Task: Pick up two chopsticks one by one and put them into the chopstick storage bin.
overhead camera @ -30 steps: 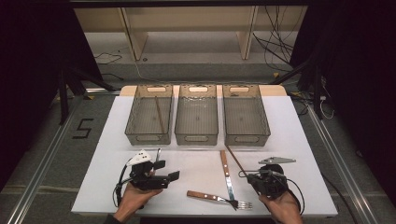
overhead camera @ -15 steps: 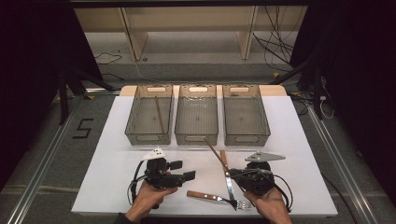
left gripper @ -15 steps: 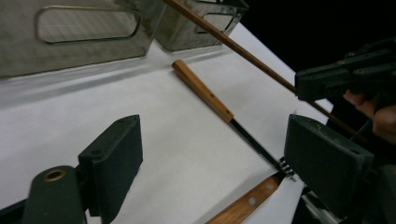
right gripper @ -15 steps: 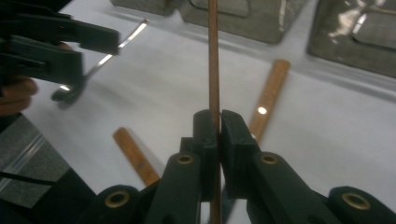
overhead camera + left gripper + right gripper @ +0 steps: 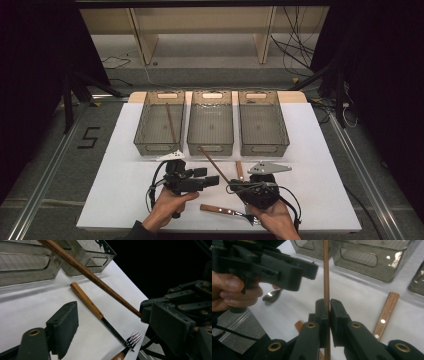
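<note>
Clamping a wooden chopstick point(image 5: 326, 277) between the closed jaws of the right gripper point(image 5: 328, 312), pinching it close to its near end and leaving almost the whole length free. Running the long axis from that grip away to the far left, the free tip pointing at the front wall of the middle bin point(image 5: 210, 147) and seemingly lifting off the white tabletop point(image 5: 320, 150) as it goes. In the high view, tracing the same line: right gripper point(image 5: 232, 187) at the near right end, chopstick point(image 5: 212, 162) slanting up-left toward the row of bins.

Hovering just left of the stick with the left gripper point(image 5: 207, 176), jaws spread and holding nothing, its tips pointing right toward the shaft. Sitting nearer to the stick's middle than any other tool, so probably lining up for a handover or a steadying pinch; crossing the shaft at a clear angle, which suits a grasp across the long axis.

Lying farther out, in the left bin point(image 5: 145, 147), a second chopstick point(image 5: 172, 125) with its long axis near to far, likely marking where this one belongs, far and left of both grippers.

Resting flat on the tabletop, apart from the held stick: a wood-handled knife point(image 5: 86, 300) just right of it, a fork point(image 5: 132, 338) touching the knife's tip at the near edge, and a spoon point(image 5: 272, 295) beyond the left gripper.
</note>
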### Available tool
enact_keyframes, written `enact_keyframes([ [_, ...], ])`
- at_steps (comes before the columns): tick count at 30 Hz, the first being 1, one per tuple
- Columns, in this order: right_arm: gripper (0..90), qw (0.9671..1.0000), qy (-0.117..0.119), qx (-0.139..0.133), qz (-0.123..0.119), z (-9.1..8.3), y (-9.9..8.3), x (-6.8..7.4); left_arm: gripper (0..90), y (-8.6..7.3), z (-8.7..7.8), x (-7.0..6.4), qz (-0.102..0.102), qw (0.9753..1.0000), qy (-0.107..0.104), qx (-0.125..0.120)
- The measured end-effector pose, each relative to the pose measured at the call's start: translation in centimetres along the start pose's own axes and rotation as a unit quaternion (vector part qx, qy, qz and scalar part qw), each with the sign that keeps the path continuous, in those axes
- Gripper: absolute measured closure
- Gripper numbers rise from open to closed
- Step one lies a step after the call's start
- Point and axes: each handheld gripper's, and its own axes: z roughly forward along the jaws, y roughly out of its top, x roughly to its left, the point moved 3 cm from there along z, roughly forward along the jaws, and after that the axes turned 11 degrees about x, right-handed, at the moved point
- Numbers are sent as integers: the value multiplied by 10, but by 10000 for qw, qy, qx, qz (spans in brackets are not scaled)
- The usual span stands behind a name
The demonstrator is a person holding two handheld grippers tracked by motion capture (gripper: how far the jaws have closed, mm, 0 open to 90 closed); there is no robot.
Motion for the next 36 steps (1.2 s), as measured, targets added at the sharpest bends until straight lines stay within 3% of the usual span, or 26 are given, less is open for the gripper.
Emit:
enact_keyframes([
  [10,857,9997,117,-164,-139,2,1,9,326,8,3,-3,-142,9997,-136,-130],
  [18,856,9991,216,-271,-229,3,2,13,483,10,3,-1,-378,9987,-264,-230],
  [27,855,9982,327,-434,-233,2,1,13,705,10,1,2,-629,9956,-631,-306],
  [33,841,9978,416,-464,-231,4,0,13,825,13,-3,-2,-745,9900,-1140,-360],
  [35,789,9976,464,-474,-213,5,0,12,837,14,-6,-4,-599,9924,-1018,-340],
  [36,765,9972,528,-485,-206,4,0,11,839,15,-8,-4,-585,9923,-1034,-356],
])
